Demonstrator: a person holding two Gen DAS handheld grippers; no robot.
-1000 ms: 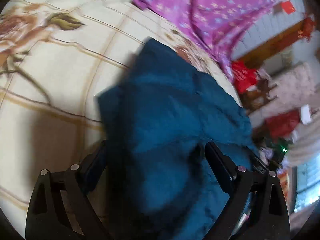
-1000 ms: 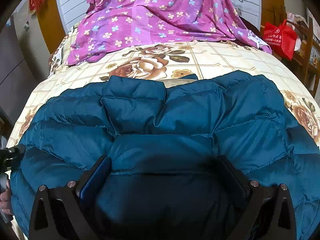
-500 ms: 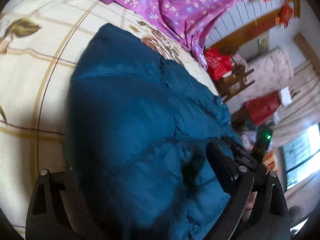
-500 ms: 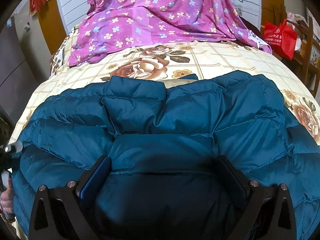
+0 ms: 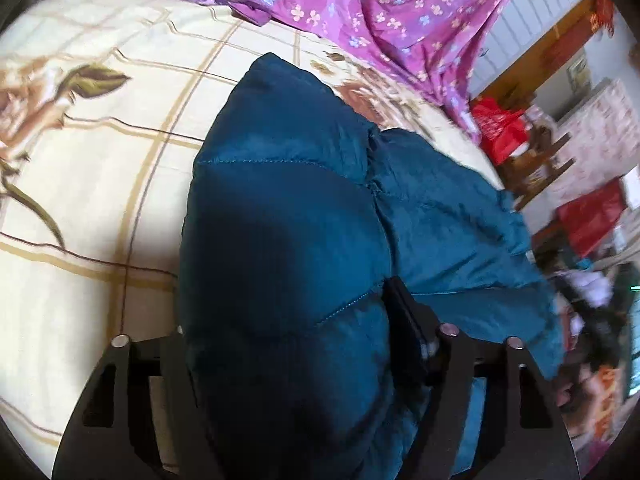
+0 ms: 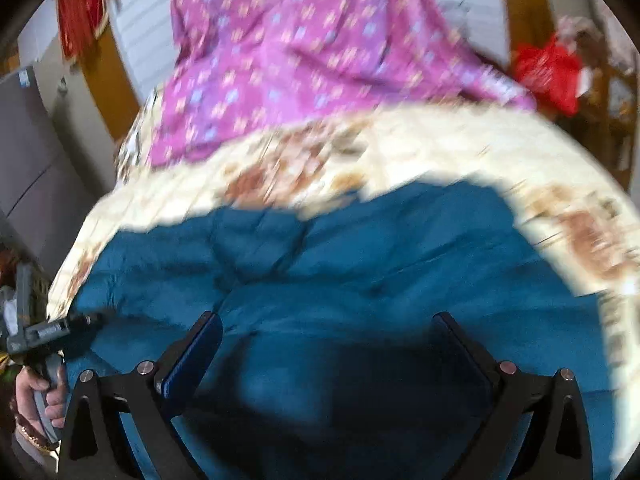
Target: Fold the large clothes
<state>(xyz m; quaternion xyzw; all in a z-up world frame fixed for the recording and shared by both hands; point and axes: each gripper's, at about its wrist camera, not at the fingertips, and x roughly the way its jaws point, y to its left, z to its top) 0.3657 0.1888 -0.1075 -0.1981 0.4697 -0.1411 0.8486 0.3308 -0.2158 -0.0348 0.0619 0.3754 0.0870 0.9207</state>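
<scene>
A teal quilted puffer jacket (image 5: 296, 216) lies on a cream floral bedsheet (image 5: 92, 168). In the left wrist view a thick fold of it bulges between my left gripper's (image 5: 288, 320) fingers, which press on it; the left finger is hidden under the fabric. In the right wrist view the jacket (image 6: 360, 264) fills the lower frame, and my right gripper (image 6: 328, 332) is wide apart over it with fabric between the fingers. The left gripper and the hand holding it show at the far left of the right wrist view (image 6: 44, 336).
A purple flowered sheet (image 5: 400, 4) lies at the head of the bed, also in the right wrist view (image 6: 300, 52). Red bags (image 5: 496, 128) and wooden furniture stand beyond the bed's right side. A grey cabinet (image 6: 28, 152) is at left.
My left gripper has closed in on the jacket's edge fold and shifted along it. My right gripper has lifted and tilted up; its view is now blurred and shows more of the wall.
</scene>
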